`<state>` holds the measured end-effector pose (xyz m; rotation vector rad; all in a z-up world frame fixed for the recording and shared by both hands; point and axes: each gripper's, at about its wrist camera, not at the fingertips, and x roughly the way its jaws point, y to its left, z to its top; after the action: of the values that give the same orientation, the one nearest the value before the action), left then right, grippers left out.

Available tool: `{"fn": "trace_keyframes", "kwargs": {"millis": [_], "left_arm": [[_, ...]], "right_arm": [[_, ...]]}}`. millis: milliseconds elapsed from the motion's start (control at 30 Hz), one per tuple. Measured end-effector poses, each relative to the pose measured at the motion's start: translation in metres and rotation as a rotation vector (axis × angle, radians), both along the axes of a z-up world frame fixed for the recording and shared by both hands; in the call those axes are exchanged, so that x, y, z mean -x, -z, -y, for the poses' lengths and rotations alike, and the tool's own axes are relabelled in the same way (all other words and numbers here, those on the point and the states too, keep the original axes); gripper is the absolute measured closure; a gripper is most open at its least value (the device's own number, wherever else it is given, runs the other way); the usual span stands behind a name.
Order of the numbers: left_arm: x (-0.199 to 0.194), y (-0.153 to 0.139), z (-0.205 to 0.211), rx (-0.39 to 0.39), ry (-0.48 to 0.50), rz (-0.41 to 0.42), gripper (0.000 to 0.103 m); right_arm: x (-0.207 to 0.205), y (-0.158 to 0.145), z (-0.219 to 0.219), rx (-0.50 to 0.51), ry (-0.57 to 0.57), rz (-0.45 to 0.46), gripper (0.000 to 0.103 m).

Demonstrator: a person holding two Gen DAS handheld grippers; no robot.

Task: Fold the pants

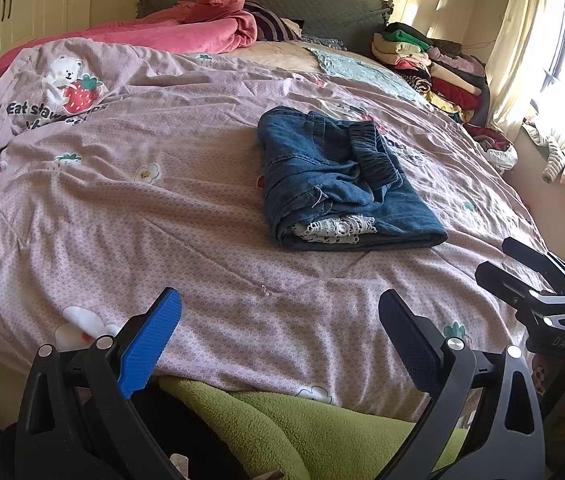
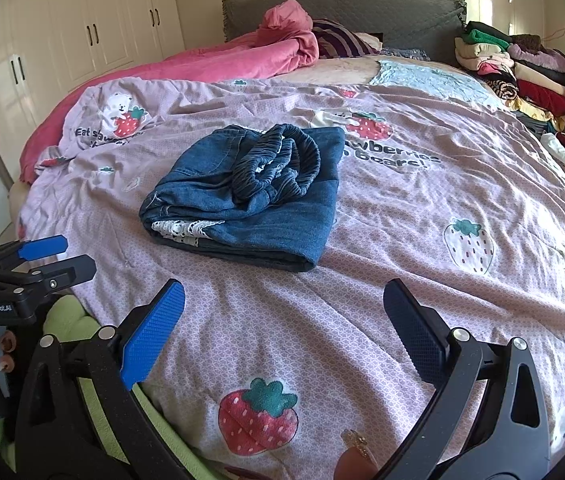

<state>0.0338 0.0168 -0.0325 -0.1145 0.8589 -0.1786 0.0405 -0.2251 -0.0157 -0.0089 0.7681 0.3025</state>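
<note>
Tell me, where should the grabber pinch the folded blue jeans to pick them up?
Probably the thick folded edge of the jeans nearest the right gripper, coming in low from the front. All layers meet there; the bunched waistband on top would pull loose.

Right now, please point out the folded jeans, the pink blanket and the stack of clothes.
folded jeans [image 2: 282,216]: right wrist view, on the top denim layer.
pink blanket [image 1: 186,36]: left wrist view, on its bunched middle.
stack of clothes [image 2: 522,72]: right wrist view, on the stack's middle.
</note>
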Motion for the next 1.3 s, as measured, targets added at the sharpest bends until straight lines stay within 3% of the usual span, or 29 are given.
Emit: {"fn": "trace_keyframes", "kwargs": {"millis": [667, 933, 1167, 1300], "left_arm": [[0.004, -0.004, 0.0, 0.017, 0.004, -0.006, 0.004], [-0.001, -0.002, -0.001, -0.032, -0.024, -0.046, 0.004], [-0.01, -0.002, -0.025, -0.035, -0.085, -0.045, 0.004], [-0.029, 0.006, -0.053, -0.042, -0.138, -0.081, 0.004]], "right_arm": [[0.0, -0.001, -0.001, 0.005, 0.001, 0.001, 0.009], [0.0, -0.001, -0.001, 0.014, 0.0, 0.001, 0.009], [-0.008, 0.0, 0.021, 0.011, 0.029, -0.002, 0.009], [-0.02, 0.0, 0.062, 0.006, 0.11, 0.008, 0.009]]}}
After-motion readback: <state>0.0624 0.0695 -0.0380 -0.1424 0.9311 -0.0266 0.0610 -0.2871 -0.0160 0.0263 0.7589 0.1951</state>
